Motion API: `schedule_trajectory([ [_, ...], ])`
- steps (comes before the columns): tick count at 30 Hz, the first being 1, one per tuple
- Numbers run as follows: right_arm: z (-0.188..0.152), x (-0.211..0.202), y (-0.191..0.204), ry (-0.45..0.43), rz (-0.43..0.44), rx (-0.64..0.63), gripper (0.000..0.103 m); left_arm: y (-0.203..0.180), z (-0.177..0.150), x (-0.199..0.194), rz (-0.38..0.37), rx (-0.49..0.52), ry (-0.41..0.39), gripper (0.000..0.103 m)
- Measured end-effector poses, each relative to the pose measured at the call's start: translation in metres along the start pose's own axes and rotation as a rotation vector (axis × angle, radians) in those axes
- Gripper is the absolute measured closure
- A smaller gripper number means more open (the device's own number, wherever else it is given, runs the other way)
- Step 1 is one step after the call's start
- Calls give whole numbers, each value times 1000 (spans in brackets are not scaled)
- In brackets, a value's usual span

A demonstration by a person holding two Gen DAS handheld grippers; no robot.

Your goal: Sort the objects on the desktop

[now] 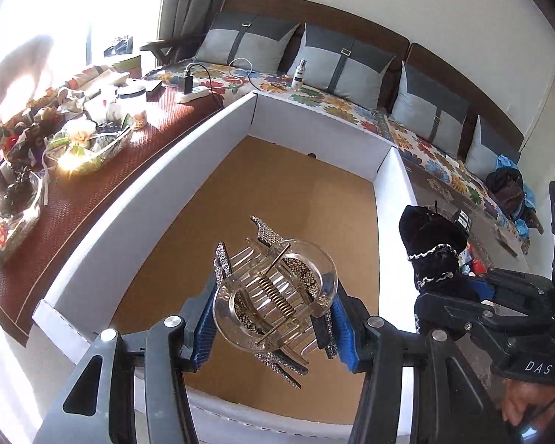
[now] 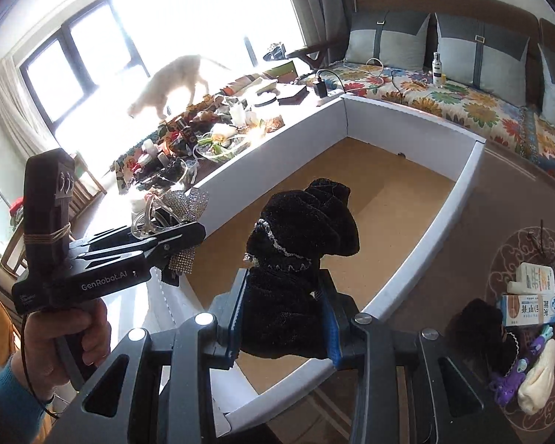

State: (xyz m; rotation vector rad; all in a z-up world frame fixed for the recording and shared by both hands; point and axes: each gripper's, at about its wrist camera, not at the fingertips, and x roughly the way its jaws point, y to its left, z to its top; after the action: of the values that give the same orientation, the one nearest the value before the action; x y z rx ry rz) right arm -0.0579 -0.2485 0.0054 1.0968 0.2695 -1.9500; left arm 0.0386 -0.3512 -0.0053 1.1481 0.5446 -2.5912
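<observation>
My left gripper [image 1: 273, 318] is shut on a clear plastic hair claw [image 1: 277, 292] with rhinestone-studded teeth and a metal spring, held above the brown floor of a white-walled box [image 1: 129, 199]. My right gripper [image 2: 283, 314] is shut on a black velvet scrunchie [image 2: 299, 236] with a silver beaded trim, also over the white-walled box [image 2: 436, 229]. In the left wrist view the black scrunchie [image 1: 431, 244] and the right gripper [image 1: 473, 292] show at the right edge. In the right wrist view the left gripper [image 2: 181, 238] shows at the left with the hair claw [image 2: 166, 214], held by a person's hand [image 2: 74, 336].
A cluttered red-brown table top [image 1: 77, 199] with trays of trinkets lies left of the box. A white cat [image 2: 174, 81] walks on it by the window. A sofa with a floral cover [image 2: 462, 103] and grey pillows stands behind. Boxes, clips and cloth [image 2: 532, 318] lie at the right.
</observation>
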Motion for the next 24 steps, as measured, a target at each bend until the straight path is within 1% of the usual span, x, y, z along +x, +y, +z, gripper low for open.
schedule_trajectory([
  [2,-2,25,2,51,-20,-4,67,2,-1,17,24,6,54,49],
  [4,-6,48,2,115,-68,-4,64,9,-3,30,56,-33,98,47],
  [5,-8,56,1,142,-113,-2,53,14,-5,33,69,-64,107,44],
  [6,-9,61,-2,154,-142,7,32,19,-7,35,76,-99,114,34],
  [7,-11,59,-3,138,-128,14,25,24,-9,34,76,-132,118,27],
  [9,-13,47,-2,98,-120,25,14,22,-12,28,75,-132,94,25],
  [12,-16,20,-4,20,-114,24,12,13,-14,21,91,-124,79,25],
  [14,-21,-2,-9,-39,-122,18,11,5,-14,11,95,-118,35,25],
  [16,-28,-26,-17,-100,-152,8,9,-8,-13,-2,81,-108,-13,25],
  [19,-50,-61,-41,-193,-250,-10,3,-38,-14,-21,41,-60,-75,25],
  [21,-75,-82,-66,-239,-344,-25,1,-66,-15,-32,0,-12,-103,25],
  [23,-102,-94,-98,-242,-443,-25,1,-97,-18,-42,-52,39,-119,25],
  [24,-116,-98,-116,-224,-485,-9,1,-113,-20,-46,-81,65,-126,25],
])
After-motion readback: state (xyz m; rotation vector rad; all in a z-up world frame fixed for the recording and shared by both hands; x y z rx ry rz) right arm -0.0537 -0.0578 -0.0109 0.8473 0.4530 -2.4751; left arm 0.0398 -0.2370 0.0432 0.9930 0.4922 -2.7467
